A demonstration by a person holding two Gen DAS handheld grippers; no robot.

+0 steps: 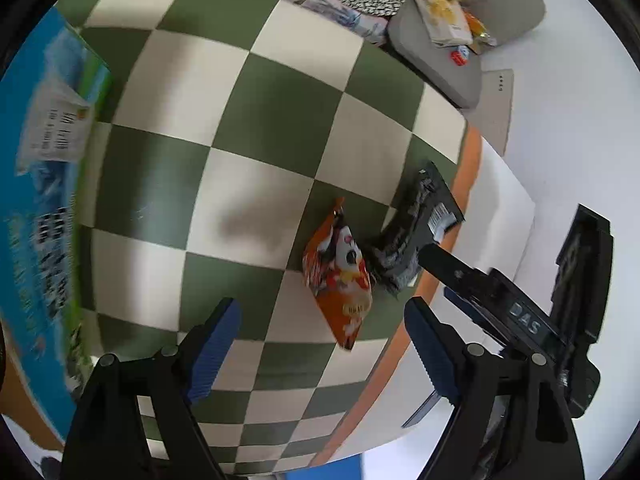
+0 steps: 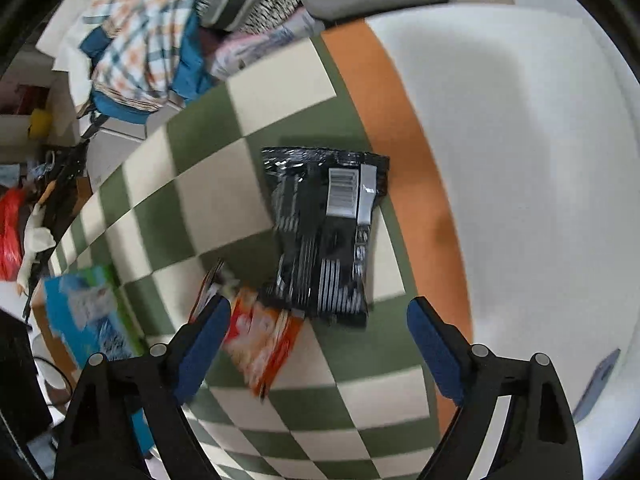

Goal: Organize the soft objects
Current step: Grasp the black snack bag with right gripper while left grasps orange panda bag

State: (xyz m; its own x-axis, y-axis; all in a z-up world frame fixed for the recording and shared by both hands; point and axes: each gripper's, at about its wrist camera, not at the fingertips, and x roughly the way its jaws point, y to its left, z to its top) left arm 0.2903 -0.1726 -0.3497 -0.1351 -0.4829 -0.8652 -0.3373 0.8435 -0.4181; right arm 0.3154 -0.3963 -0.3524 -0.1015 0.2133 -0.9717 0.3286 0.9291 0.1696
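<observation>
An orange snack packet (image 1: 339, 272) lies on the green and cream checkered mat (image 1: 224, 128), beside a black snack packet (image 1: 416, 224) near the mat's orange edge. My left gripper (image 1: 322, 354) is open and empty, just short of the orange packet. The right gripper's black fingers (image 1: 452, 268) reach in from the right and touch the black packet's near end. In the right wrist view the black packet (image 2: 326, 232) lies ahead of my open right gripper (image 2: 318, 348), and the orange packet (image 2: 260, 332) lies partly under it by the left fingertip (image 2: 208, 328).
A blue and green box (image 1: 44, 200) lies at the mat's left edge. A grey cushion (image 1: 448, 32) carrying snack packets, and a heap of patterned cloths (image 2: 152, 40), lie at the far end. White surface (image 2: 540, 160) lies right of the mat.
</observation>
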